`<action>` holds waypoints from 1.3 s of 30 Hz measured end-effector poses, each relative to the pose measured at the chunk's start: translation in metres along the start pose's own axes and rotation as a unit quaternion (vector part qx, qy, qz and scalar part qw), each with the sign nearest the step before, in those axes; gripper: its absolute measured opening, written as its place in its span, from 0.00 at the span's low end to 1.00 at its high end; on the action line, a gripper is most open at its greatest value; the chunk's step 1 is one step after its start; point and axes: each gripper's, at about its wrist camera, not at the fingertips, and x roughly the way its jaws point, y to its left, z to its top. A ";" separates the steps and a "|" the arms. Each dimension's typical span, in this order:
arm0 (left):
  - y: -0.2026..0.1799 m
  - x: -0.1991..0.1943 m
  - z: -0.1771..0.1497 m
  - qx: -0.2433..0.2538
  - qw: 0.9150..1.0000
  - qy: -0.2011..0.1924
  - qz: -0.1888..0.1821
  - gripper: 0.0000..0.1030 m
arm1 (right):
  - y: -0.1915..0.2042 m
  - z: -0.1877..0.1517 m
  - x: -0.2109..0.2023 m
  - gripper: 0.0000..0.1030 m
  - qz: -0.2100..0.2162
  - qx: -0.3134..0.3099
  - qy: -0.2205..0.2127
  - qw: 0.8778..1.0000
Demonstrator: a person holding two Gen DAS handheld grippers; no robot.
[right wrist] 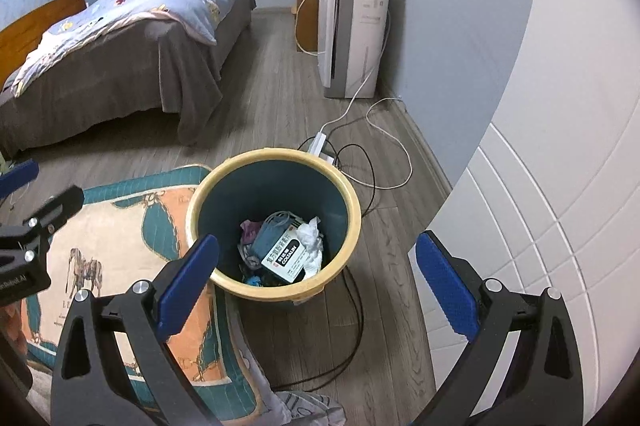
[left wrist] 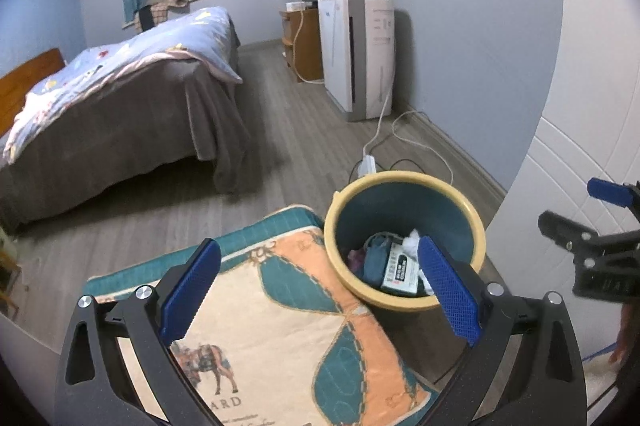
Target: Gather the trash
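Both tongs, left tongs (left wrist: 320,290) and right tongs (right wrist: 318,288), gape wide and empty over the bin (right wrist: 224,278), whose light, stiff plastic rim looks the best hold.

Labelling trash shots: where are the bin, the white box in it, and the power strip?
bin (right wrist: 208,186), right wrist view, yellow rim.
white box (right wrist: 285,253), right wrist view, printed top face.
power strip (right wrist: 318,142), right wrist view, white body.

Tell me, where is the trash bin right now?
The trash bin stands on the wooden floor, centre of the right wrist view, beside the horse-print mat.
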 end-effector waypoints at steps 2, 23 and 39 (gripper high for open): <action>0.001 -0.002 -0.001 0.003 1.000 -0.002 0.002 0.95 | 0.000 -0.001 -0.001 0.94 -0.001 0.003 0.001 1.000; 0.002 -0.020 -0.004 0.004 1.000 -0.011 -0.008 0.95 | 0.022 -0.003 -0.011 0.94 -0.017 -0.035 -0.005 0.999; 0.003 -0.026 -0.004 0.002 1.000 -0.012 -0.007 0.95 | 0.027 -0.003 -0.011 0.94 -0.017 -0.037 -0.003 0.999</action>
